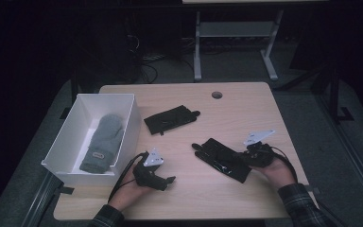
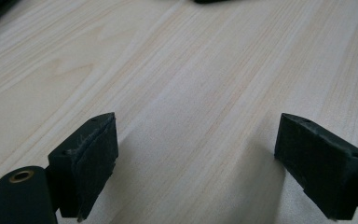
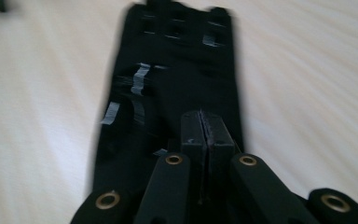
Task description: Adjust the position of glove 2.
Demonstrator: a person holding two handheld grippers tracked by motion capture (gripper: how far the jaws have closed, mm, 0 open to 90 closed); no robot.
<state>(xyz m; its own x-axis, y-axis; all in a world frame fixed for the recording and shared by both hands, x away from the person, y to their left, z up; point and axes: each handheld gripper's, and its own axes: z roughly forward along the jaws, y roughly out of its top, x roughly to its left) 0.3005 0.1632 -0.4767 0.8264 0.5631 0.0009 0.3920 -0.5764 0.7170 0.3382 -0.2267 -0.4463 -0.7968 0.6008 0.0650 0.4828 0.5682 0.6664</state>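
Note:
A black glove (image 1: 220, 156) lies flat on the wooden table, right of centre, fingers pointing away to the left. My right gripper (image 1: 246, 160) is at its near cuff end; in the right gripper view the jaws are pressed together, shut on the cuff of this glove (image 3: 177, 70), right gripper (image 3: 206, 133). A second black glove (image 1: 170, 119) lies farther back at the centre. My left gripper (image 1: 169, 180) stands open over bare wood near the front edge, with nothing between its jaws (image 2: 196, 158). A grey mitten (image 1: 101, 142) lies in a white box (image 1: 64, 137).
The white box takes up the table's left side, just left of my left hand. A round cable hole (image 1: 216, 94) is at the back edge. Bare wood lies between the two gloves and along the front. Desk legs and cables stand on the floor beyond.

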